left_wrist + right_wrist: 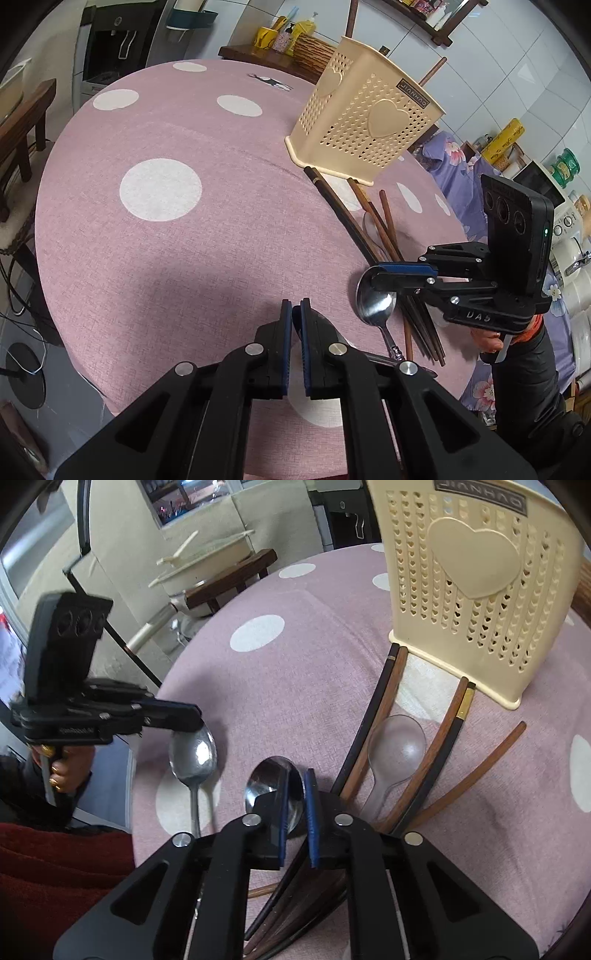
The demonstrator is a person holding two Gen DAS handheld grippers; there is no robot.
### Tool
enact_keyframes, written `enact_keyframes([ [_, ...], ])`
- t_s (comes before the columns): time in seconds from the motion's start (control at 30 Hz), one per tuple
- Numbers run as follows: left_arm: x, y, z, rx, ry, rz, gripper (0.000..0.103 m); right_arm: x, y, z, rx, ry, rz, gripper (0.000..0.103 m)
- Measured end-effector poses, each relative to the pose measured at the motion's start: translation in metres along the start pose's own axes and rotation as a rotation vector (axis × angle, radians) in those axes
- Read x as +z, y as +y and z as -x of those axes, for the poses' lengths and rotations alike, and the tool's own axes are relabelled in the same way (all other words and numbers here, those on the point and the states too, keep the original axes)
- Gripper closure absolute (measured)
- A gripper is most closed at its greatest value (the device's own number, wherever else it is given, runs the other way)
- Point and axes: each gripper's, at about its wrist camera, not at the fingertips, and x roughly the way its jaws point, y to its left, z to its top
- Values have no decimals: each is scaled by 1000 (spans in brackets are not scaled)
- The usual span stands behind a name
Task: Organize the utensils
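Judging the sorting as barely begun: seeing the chopsticks (369, 720), the clear plastic spoon (397, 746) and two steel spoons all lying loose on the dotted tablecloth (159, 258), near the foot of the cream holder (369, 122) standing at the far right. Not managing to tell whether anything is inside it. Showing the right gripper (295, 794) closed over the shiny upturned bowl of the steel spoon (266, 775), and the left gripper (295, 317) closed at the second steel spoon (192, 753) further left. Not being able to confirm a real pinch on either.
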Motion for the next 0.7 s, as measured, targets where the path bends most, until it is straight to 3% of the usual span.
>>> enact_keyframes([
  [0.07,1,-1,0,-2,-1,-2,97,0,-4,5,27,-22,-33,99],
  [0.23,7,-4,4,-2,-13,-16,97,0,-1,19,-5,-73,-54,99],
  [0.37,19,-9,15,-1,-40,-33,98,6,3,43,-52,-176,-87,99],
  [0.57,44,-21,44,30,-139,-83,98,18,26,90,-217,-343,-62,99],
  [0.7,61,-31,58,122,-211,-138,98,26,50,110,-415,-427,3,99],
])
